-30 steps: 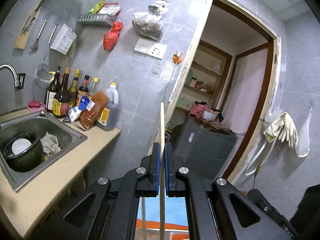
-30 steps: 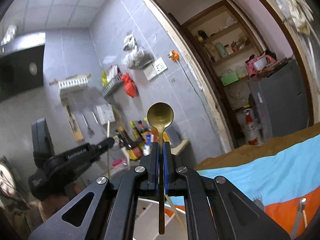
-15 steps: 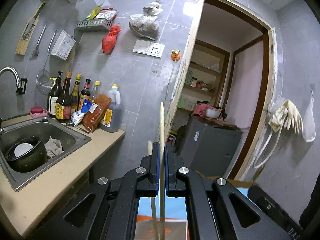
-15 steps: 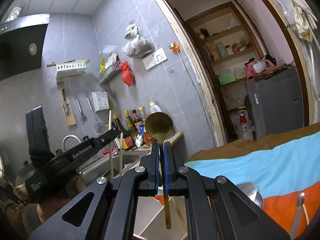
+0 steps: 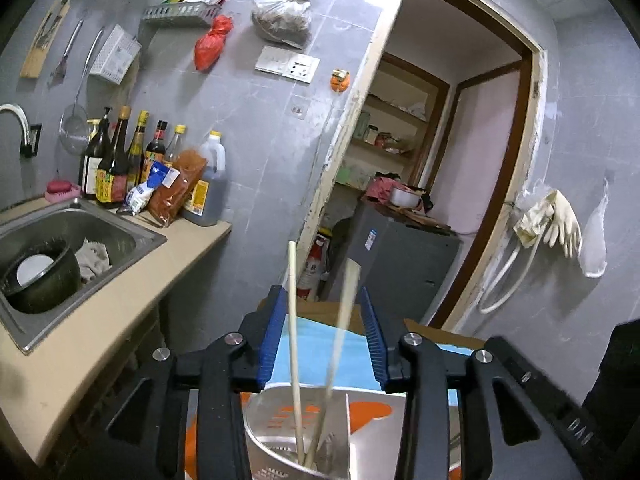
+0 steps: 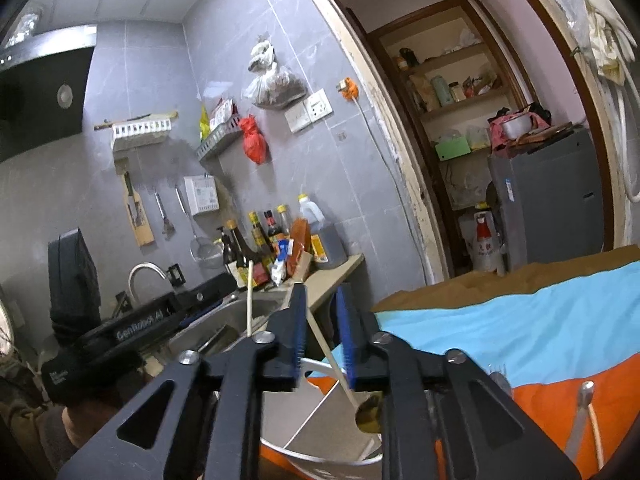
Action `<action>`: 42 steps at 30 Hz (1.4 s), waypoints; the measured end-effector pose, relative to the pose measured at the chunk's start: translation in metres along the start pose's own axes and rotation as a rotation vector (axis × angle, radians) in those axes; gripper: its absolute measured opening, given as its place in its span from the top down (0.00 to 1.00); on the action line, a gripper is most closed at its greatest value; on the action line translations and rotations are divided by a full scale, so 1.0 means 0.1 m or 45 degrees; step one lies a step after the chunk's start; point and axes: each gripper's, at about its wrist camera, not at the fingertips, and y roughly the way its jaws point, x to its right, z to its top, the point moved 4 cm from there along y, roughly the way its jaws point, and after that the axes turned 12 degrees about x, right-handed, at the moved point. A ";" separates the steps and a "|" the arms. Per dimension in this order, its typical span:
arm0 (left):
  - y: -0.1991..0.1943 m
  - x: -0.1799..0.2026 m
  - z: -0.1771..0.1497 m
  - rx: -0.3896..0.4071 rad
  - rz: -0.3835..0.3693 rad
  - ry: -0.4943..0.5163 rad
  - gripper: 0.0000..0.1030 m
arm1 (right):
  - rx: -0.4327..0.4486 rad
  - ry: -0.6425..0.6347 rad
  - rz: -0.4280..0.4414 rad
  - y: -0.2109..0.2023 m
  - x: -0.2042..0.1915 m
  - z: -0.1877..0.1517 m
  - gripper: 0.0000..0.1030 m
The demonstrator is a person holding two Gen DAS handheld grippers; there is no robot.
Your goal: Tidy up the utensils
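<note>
Blue-padded left claw (image 5: 323,330) opening, two chopsticks (image 5: 295,340) loose between jaws, tips down in steel holder (image 5: 280,420). Right claw (image 6: 322,330) opening too, brass spoon (image 6: 370,412) dropped bowl-down into holder's right compartment. Step: release. Next, I judge: back both claws clear, fetch utensil (image 6: 580,420) lying on orange cloth (image 6: 540,412), near right.

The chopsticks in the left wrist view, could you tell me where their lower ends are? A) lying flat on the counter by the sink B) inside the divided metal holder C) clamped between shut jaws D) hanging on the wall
B: both chopsticks stand with their lower ends inside the metal holder, loose between the left gripper as its jaws are opening.
</note>
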 end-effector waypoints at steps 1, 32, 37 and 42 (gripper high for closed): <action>-0.02 0.04 0.02 -0.003 -0.001 0.013 0.63 | 0.007 -0.001 -0.001 -0.03 0.00 0.05 0.78; -0.45 2.03 -0.85 -0.192 -0.213 0.268 0.05 | -0.015 -0.195 -0.442 -1.53 1.45 0.64 0.00; -0.31 2.22 -1.23 -0.319 -0.250 0.292 0.05 | -0.117 -0.164 -0.474 -1.62 1.76 0.46 0.00; -0.09 2.26 -1.54 -0.455 -0.157 0.305 0.06 | -0.217 -0.107 -0.476 -1.65 2.02 0.23 0.00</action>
